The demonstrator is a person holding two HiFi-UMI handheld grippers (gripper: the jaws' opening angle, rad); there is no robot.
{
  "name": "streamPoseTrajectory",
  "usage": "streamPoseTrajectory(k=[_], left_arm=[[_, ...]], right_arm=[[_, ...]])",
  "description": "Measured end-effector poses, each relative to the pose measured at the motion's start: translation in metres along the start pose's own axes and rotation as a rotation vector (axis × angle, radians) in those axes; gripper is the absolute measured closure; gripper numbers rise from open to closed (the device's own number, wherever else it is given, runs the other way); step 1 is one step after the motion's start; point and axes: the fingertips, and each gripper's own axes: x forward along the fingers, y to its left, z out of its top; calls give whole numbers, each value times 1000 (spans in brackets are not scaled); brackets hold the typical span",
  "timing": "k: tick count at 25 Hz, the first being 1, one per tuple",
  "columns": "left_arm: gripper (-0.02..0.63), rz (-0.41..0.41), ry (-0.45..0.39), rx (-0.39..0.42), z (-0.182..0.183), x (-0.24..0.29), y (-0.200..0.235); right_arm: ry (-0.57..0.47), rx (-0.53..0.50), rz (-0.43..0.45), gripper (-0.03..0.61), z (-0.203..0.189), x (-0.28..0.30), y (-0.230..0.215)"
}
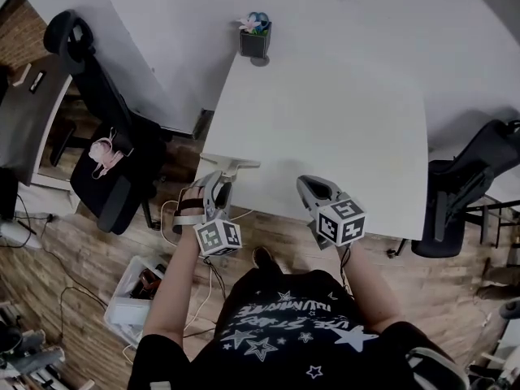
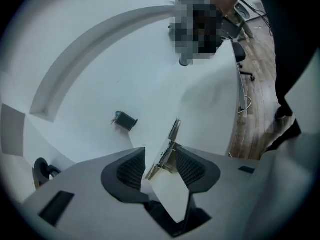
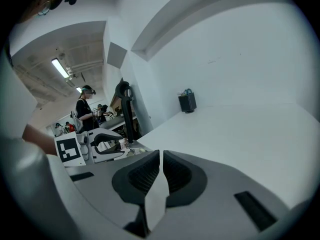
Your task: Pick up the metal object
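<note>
The metal object (image 1: 230, 166) is a thin angled bracket that lies at the near left corner of the white table (image 1: 341, 120). In the head view my left gripper (image 1: 213, 192) points at it from just off the table's edge. The left gripper view has the bracket (image 2: 169, 146) between the jaws of my left gripper (image 2: 160, 154), which stand wide apart; it lies close to the right pad (image 2: 190, 166), and the left pad (image 2: 131, 168) is off it. My right gripper (image 1: 315, 192) hovers at the near edge, shut and empty (image 3: 161, 156).
A small dark pot with flowers (image 1: 254, 39) stands at the table's far edge. Office chairs flank the table at left (image 1: 106, 136) and right (image 1: 467, 185). A box (image 1: 134, 295) and cables lie on the wooden floor. People stand far behind (image 3: 85, 109).
</note>
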Motion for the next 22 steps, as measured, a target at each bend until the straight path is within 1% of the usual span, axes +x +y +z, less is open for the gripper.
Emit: streamPoseTrajectory(k=[6,14,19,21,22], left_arm=[[416,-30,0,106,-7,19,-6],[419,-36,0,184,-6,33,-8],[461,-15,28,207,-10,37,-8],[508,6,34,220,-11,38,-7],[521,20,33,231,-10,39,-6]], right_arm=[[0,19,-30,523,-3,1,-7],[5,39,-55,523,-6,-4,-18],[1,47,-62,523,-5,-6,-23],[1,50,-64,523,-6,-7,-25],[0,51,-64,523,-5,-7,-26]])
